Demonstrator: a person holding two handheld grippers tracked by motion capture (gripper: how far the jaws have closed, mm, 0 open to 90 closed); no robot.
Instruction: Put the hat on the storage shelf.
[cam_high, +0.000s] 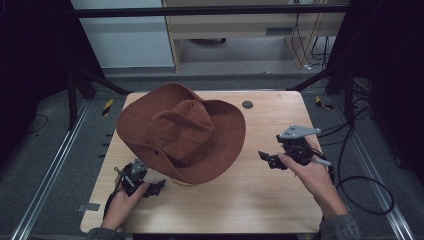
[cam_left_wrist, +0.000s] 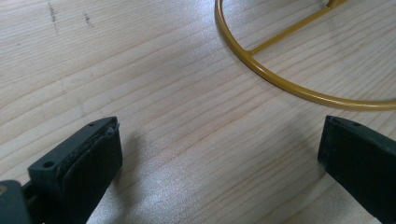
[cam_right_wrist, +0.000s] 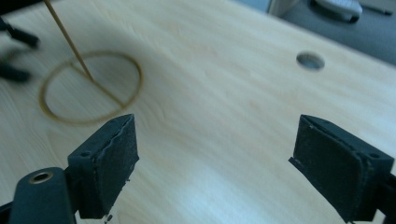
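The brown wide-brimmed hat (cam_high: 182, 132) sits on a yellow wire stand (cam_left_wrist: 299, 88) at the left-centre of the wooden surface (cam_high: 260, 195), its crown dented and its brim dipping toward the person; the stand's ring base lies flat on the wood under the hat, and in the right tool view a thin upright rod rises from that ring. The left tool (cam_high: 155, 187) rests low on the surface just below the hat's near brim, jaws wide apart with nothing between them, the ring close ahead of them; the right tool (cam_high: 267, 159) hangs to the right of the hat, apart from the brim, jaws likewise spread and empty. Judging by this, the step in hand is the approach; neither tool has a hold on the hat or the stand. The next move probably calls for the right tool to close in on the brim's right edge while the left steadies the stand or takes the near brim; soft felt will fold under a pinch, so the grip should catch the rim squarely, and the light stand may tip if the hat is dragged sideways instead of lifted. Beyond the hat a round grey hole (cam_high: 247, 104) marks the surface; past that stands a pale cabinet, with cables to its right and dark frame posts on the grey floor.
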